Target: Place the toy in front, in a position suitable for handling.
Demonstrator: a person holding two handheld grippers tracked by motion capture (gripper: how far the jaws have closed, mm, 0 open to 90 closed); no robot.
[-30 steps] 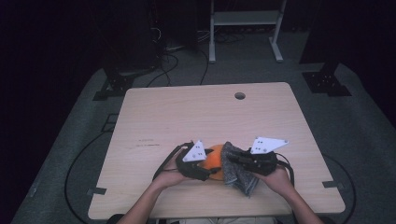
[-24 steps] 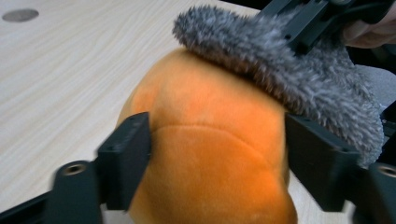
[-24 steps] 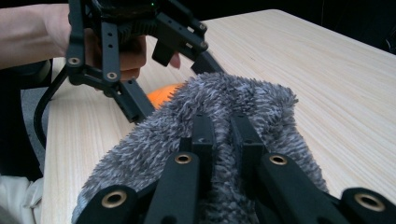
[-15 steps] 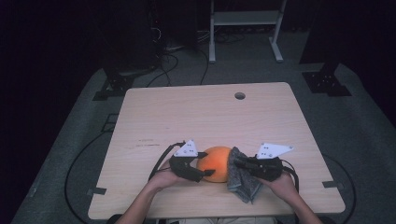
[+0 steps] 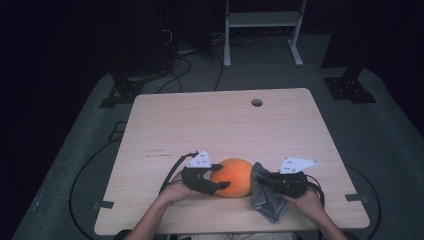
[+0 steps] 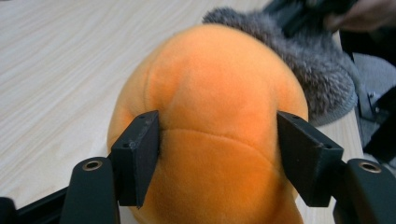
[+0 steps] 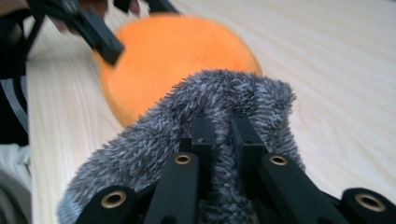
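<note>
Two hand-held grippers meet at the lower middle of the high view, near the front edge of a pale wooden tabletop (image 5: pixel 210 125). Left hand-held gripper (image 6: pixel 217 154): its jaws have just been closing and now flank the orange plush ball (image 6: pixel 210 140), the left pad touching the fabric and the right pad lying against its side; the ball rests on the tabletop and fills the centre of the left gripper view. Right hand-held gripper (image 7: pixel 222 128): jaws clenched on a fold of grey fuzzy cloth (image 7: pixel 224 98), which lies just right of the ball and touches it, one corner reaching the table's front edge. Surface otherwise bare wood with a round cable hole (image 5: pixel 256 102) near the far edge. Room: dark, grey carpet (image 5: pixel 380 135), black cables, a white metal frame (image 5: pixel 262 30) at upper centre.
</note>
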